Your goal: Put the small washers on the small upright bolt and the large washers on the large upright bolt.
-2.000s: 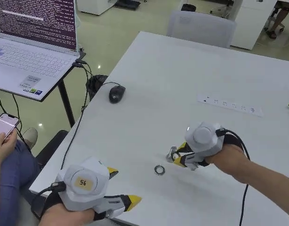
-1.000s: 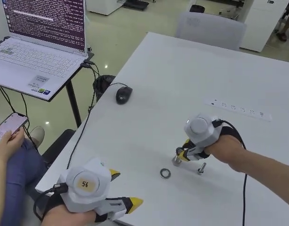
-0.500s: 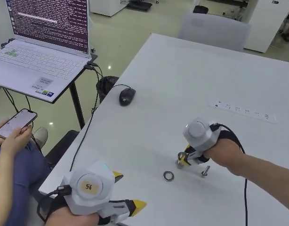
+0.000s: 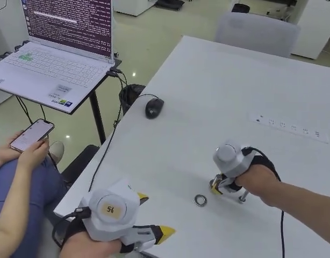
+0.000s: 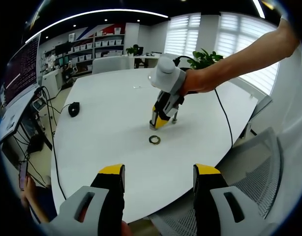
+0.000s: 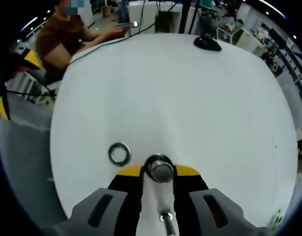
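Observation:
My right gripper (image 4: 216,187) points down at the white table (image 4: 208,91), shut on the large upright bolt (image 6: 159,168), whose top shows between its yellow fingertips (image 6: 129,171). The small upright bolt (image 4: 243,197) stands just right of that gripper and appears low between the jaws as the small bolt (image 6: 166,216). A large washer (image 4: 200,200) lies flat on the table a little left of the gripped bolt, seen also as the washer (image 6: 119,153) and the washer (image 5: 154,139). My left gripper (image 4: 153,216) hangs open over the table's near edge, nothing between its fingertips (image 5: 111,170).
A black mouse (image 4: 154,108) with its cable lies at the table's left side. A white power strip (image 4: 286,128) lies at the far right, and a grey chair (image 4: 256,31) stands behind the table. A laptop (image 4: 57,64) on a stand and a person with a phone (image 4: 31,135) are to the left.
The head camera has shifted. My right gripper has stayed shut on the large bolt and tipped steeper, so the small bolt now shows beside it. The left gripper and washer have kept their places.

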A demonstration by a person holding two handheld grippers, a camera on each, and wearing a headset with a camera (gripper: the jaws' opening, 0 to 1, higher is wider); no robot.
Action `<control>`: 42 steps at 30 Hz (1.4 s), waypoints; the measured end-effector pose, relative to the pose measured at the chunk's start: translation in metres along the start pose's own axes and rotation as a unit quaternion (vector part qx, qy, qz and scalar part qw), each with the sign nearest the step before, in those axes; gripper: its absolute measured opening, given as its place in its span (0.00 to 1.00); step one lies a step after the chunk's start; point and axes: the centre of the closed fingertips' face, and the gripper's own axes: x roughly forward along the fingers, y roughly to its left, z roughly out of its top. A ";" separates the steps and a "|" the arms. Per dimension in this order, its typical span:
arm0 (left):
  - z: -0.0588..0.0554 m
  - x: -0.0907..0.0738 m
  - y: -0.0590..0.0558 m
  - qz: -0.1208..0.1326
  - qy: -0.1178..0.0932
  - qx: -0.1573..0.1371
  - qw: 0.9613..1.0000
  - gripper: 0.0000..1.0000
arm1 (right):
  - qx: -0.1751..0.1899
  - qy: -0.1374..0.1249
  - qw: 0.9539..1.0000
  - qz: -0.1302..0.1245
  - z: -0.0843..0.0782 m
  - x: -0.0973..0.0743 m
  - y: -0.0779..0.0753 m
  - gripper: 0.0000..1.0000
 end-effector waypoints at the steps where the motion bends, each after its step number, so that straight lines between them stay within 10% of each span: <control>1: 0.000 0.000 0.000 0.000 0.000 0.000 1.000 0.55 | 0.000 0.003 1.000 -0.002 -0.002 0.000 0.000 0.24; 10: 0.004 0.000 0.002 0.000 -0.002 0.004 1.000 0.55 | 0.009 0.005 1.000 -0.006 -0.008 -0.002 0.002 0.25; 16: 0.006 0.000 0.003 0.002 -0.004 0.006 1.000 0.55 | 0.056 -0.039 0.998 -0.016 -0.007 -0.018 0.007 0.27; 33: 0.015 0.010 -0.003 -0.036 0.002 0.045 0.998 0.55 | 0.148 -0.113 0.982 -0.029 -0.047 -0.027 0.077 0.30; 42: 0.019 0.014 -0.011 -0.070 0.001 0.066 0.995 0.55 | 0.180 -0.120 0.976 -0.035 -0.048 -0.020 0.090 0.30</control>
